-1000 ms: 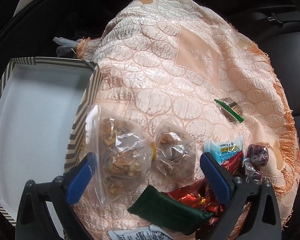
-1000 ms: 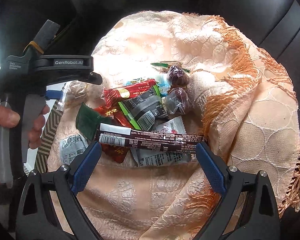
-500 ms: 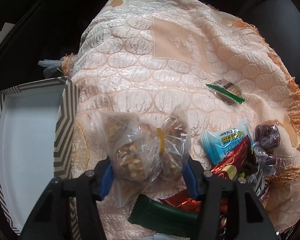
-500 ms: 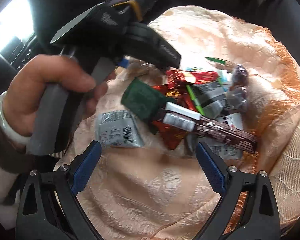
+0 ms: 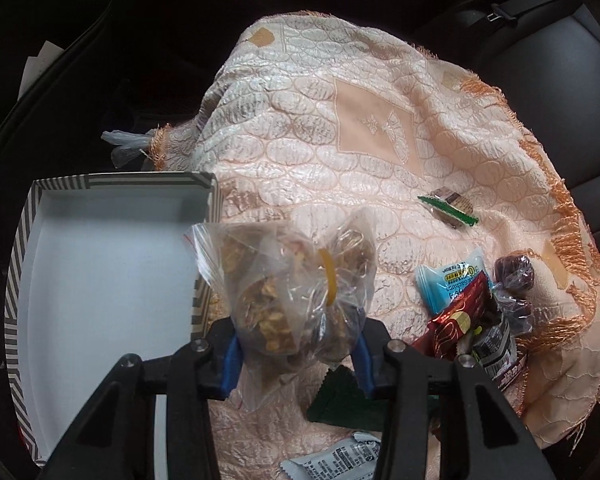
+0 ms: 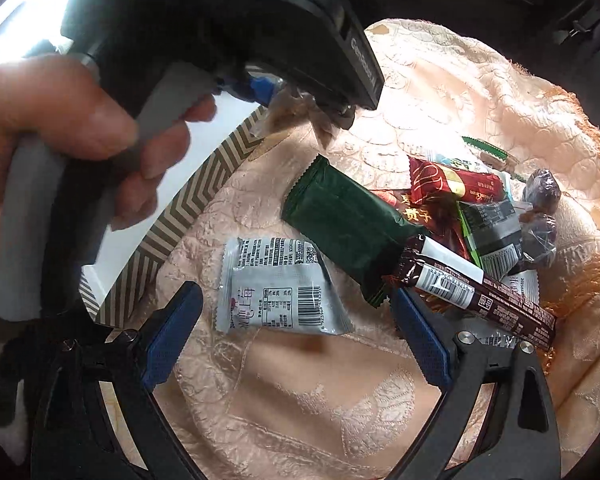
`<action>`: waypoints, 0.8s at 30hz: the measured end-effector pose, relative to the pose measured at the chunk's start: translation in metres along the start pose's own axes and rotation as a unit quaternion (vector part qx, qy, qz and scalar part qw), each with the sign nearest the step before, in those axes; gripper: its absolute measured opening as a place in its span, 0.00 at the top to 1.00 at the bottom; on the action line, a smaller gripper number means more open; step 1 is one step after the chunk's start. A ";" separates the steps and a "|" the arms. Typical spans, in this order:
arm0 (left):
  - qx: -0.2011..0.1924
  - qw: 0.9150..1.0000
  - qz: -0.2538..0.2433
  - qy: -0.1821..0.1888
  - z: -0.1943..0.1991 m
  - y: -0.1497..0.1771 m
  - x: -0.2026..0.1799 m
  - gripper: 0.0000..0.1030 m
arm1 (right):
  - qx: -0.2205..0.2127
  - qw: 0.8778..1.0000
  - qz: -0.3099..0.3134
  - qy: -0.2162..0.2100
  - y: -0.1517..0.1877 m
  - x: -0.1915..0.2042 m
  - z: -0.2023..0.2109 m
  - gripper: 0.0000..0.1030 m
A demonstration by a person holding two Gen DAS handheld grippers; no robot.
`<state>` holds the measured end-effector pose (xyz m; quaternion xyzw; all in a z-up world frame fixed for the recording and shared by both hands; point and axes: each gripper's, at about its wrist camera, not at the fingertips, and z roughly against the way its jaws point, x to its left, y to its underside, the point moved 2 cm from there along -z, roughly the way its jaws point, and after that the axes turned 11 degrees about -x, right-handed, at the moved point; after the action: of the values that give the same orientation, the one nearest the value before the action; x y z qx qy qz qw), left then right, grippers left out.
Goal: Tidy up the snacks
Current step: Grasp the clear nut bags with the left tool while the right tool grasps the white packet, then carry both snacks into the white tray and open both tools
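My left gripper [image 5: 298, 354] is shut on a clear bag of nuts [image 5: 288, 292] tied with a yellow band, held above the cloth beside the striped box [image 5: 112, 184]. The box's white inside shows nothing in it. My right gripper [image 6: 296, 328] is open and empty, its jaws either side of a grey snack packet [image 6: 276, 286]. A dark green packet [image 6: 344, 220], a brown bar [image 6: 480, 300], red wrappers [image 6: 456, 182] and dark wrapped sweets [image 6: 540, 208] lie heaped to the right. The left gripper's body [image 6: 300, 40] and the hand fill the right wrist view's upper left.
A peach patterned cloth [image 5: 360, 140] with an orange fringe covers a dark car seat [image 5: 560, 80]. A small green-edged sweet [image 5: 448, 208] lies apart on the cloth. A light blue packet [image 5: 448, 284] lies at the heap's edge. A clear plastic scrap [image 5: 124, 144] sticks out behind the box.
My left gripper closed on the bag of nuts and lifted it toward the box. My right gripper moved left over the grey packet and stayed open.
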<state>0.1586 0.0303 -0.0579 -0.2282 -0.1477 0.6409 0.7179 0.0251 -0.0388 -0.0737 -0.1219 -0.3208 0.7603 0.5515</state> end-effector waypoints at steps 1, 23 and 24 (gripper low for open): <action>-0.004 1.000 0.001 -0.001 0.004 0.000 0.003 0.54 | 0.005 1.000 0.008 0.002 0.000 0.002 -0.004 0.07; -0.032 0.998 0.056 0.006 0.049 0.011 0.054 0.54 | 0.046 0.999 0.024 -0.002 0.000 0.002 -0.014 0.50; -0.037 0.998 0.058 0.003 0.053 0.011 0.058 0.54 | 0.041 0.999 0.026 -0.006 -0.002 0.005 -0.010 0.50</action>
<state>0.1301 0.0957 -0.0234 -0.2648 -0.1553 0.6745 0.6714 0.0298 -0.0305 -0.0790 -0.1030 -0.2897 0.7873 0.5344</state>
